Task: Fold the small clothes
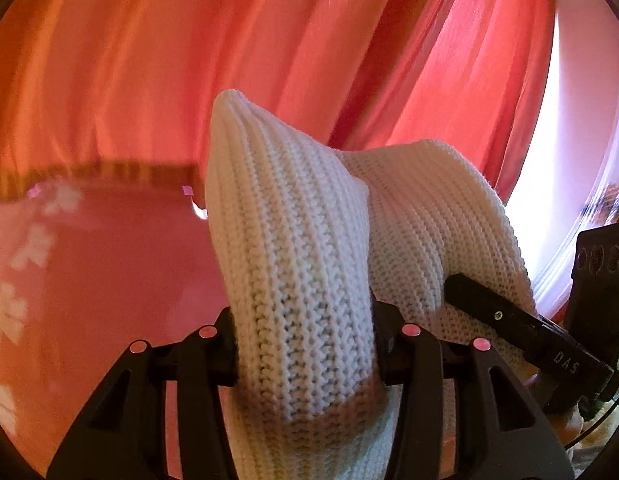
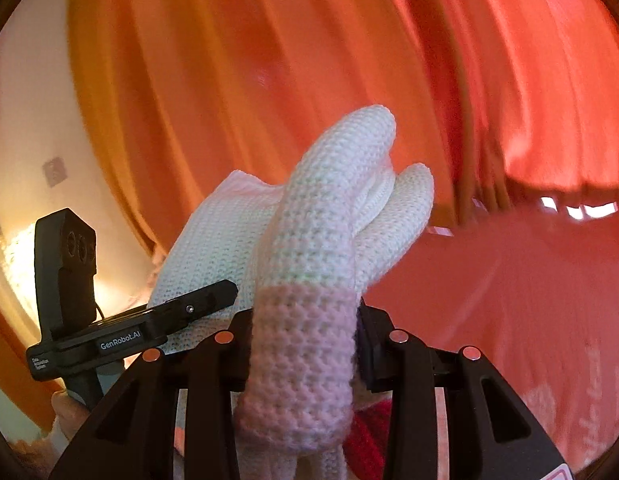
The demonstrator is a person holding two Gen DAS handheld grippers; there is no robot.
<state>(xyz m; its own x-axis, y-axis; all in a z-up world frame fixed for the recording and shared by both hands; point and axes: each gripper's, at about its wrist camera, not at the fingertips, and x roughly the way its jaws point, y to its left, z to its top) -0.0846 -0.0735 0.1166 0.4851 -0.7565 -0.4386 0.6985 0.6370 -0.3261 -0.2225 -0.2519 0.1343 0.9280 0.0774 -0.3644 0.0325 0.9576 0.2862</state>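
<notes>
Holding the white ribbed knitted garment (image 1: pixel 293 264) up before the orange pleated curtain (image 1: pixel 149 60), the left gripper (image 1: pixel 305 344) and right gripper (image 2: pixel 305 344) each clamp one bunched edge (probably to stretch it for folding).

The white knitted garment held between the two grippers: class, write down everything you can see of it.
The white knitted garment is chunky ribbed yarn, thick and soft-looking, with a pale pink band at the end seen by the right wrist camera. It is lifted up before orange-red curtains, bunched and folded into peaks. The left gripper pinches one end, the right gripper the pink-banded end, the cloth spanning between them.
</notes>
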